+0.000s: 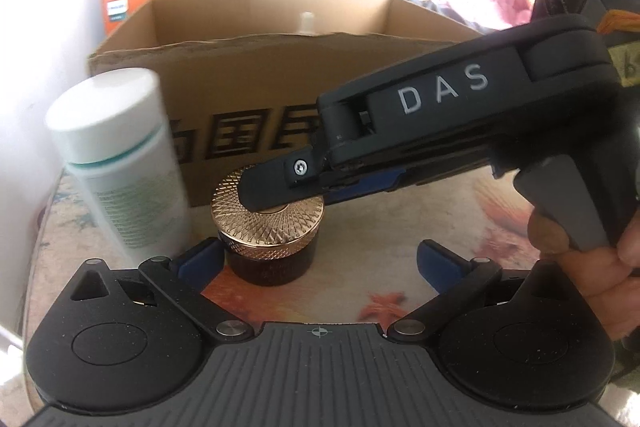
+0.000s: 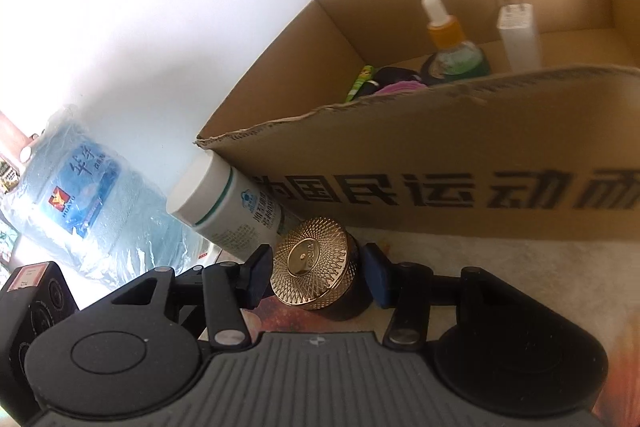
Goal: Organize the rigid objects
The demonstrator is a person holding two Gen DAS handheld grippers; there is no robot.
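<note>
Gold-lidded jar [image 2: 316,267] sits at the desk's back edge between the right gripper [image 2: 318,273], whose jaws look pressed on its lid. Left gripper [image 1: 320,259] waits wide and empty. Next, I judge: lift it over the cardboard box [image 2: 440,163] wall.

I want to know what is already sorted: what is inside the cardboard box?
Inside the cardboard box stand a dropper bottle and a white charger, with a green-lidded jar and dark and pink items beside them. The front wall covers everything lower.

One jar [image 2: 316,267]; one white bottle [image 2: 224,211]; one cardboard box [image 2: 440,155]; two grippers.
</note>
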